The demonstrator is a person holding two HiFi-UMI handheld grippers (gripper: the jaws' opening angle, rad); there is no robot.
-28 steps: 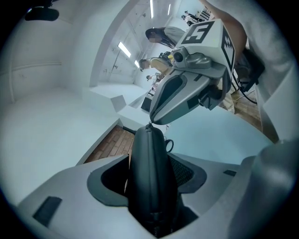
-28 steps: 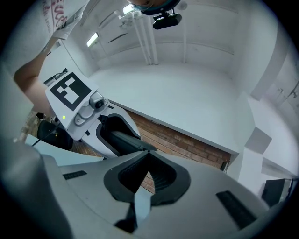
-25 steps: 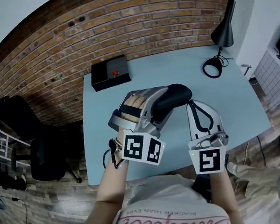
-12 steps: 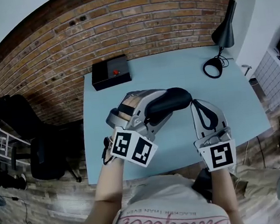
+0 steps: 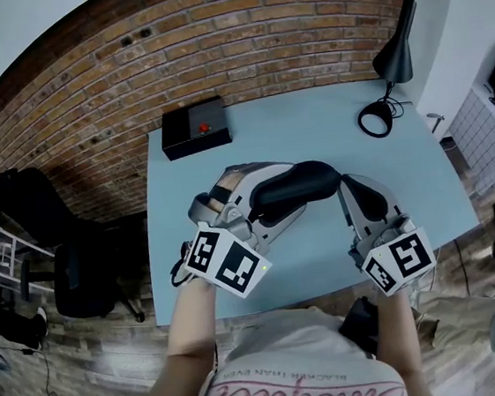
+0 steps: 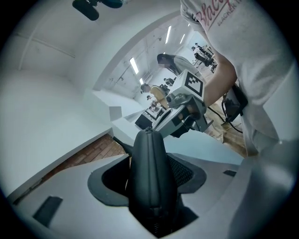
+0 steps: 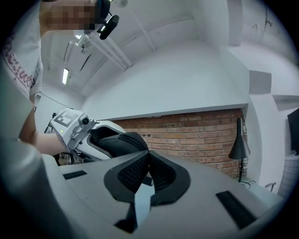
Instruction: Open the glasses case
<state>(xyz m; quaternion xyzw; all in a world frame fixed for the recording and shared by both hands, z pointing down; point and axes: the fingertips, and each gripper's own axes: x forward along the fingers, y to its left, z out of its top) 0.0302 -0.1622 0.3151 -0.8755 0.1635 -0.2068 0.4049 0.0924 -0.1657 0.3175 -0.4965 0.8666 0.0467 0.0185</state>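
The pale blue table is filling the middle of the head view, and the glasses case is hanging above it, just past centre toward 1 o'clock, touching no surface. The left gripper, reaching in from 7 o'clock, is clamping the case's near half, its jaws standing wide on either side of the dark shell. The right gripper, coming up from 4 o'clock, is pressing its jaws fully together right at the case's far end; it is probably pinching a zipper tab there, though the tab is too small to make out. Compared with a second ago, both hands are rolling. The right gripper's marker cube, then facing the camera squarely, is now sitting tilted and further toward 4 o'clock. The left gripper's marker cube is likewise turning and drifting toward 8 o'clock. The case is lying flatter between them than before. Even so, in the left gripper view the seam along the case's top edge is still looking shut from end to end. So the twist seems to be setting up the pull rather than parting the shell, and the opening itself appears barely begun.
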